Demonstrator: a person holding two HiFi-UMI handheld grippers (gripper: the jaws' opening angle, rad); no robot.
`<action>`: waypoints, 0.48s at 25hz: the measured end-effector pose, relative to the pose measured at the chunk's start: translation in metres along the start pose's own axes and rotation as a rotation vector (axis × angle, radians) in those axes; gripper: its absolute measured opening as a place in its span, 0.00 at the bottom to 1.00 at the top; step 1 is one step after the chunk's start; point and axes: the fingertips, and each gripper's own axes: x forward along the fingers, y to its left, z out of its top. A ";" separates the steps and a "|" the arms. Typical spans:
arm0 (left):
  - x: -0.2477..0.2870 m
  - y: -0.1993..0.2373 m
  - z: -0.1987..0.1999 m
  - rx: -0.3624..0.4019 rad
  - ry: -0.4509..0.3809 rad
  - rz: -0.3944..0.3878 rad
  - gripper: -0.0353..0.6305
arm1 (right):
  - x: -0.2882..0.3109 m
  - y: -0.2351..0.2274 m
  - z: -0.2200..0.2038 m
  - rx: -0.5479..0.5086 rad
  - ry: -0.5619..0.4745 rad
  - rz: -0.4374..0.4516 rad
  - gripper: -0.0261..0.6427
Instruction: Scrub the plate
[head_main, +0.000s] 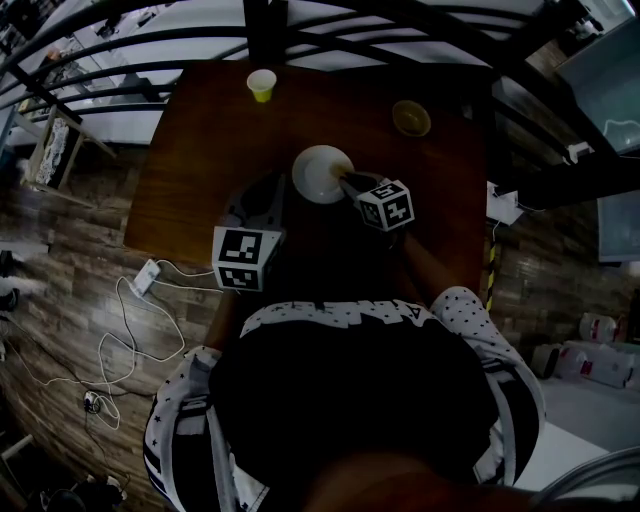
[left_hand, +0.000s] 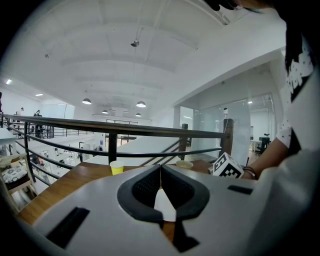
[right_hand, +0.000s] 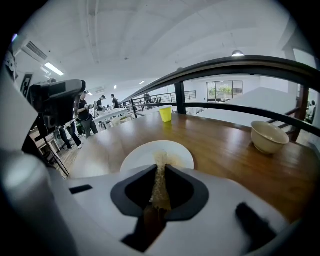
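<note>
A white plate (head_main: 318, 172) lies on the brown wooden table (head_main: 200, 160), just in front of me. My left gripper (head_main: 281, 192) is at the plate's left rim, and its jaws are shut on the plate's white edge (left_hand: 165, 206). From the right, my right gripper (head_main: 348, 181) reaches over the plate. It is shut on a tan fibrous scrubber (right_hand: 159, 182), and the scrubber's tip rests on the plate (right_hand: 172, 151) near its middle. A faint tan smear surrounds the tip.
A yellow cup (head_main: 262, 84) stands at the table's far edge. A beige bowl (head_main: 411, 118) sits far right of the plate. A dark metal railing (right_hand: 235, 65) runs behind the table. Cables and a power strip (head_main: 147, 275) lie on the floor at left.
</note>
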 end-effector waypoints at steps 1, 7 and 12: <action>0.000 -0.001 0.000 0.000 -0.001 0.000 0.07 | -0.001 0.000 -0.001 0.001 -0.001 0.000 0.11; -0.003 -0.004 -0.002 0.001 -0.002 -0.001 0.07 | -0.003 0.005 -0.003 0.001 -0.015 0.003 0.11; -0.001 -0.003 -0.002 0.000 -0.002 -0.002 0.07 | -0.003 0.005 -0.006 0.008 -0.007 0.001 0.11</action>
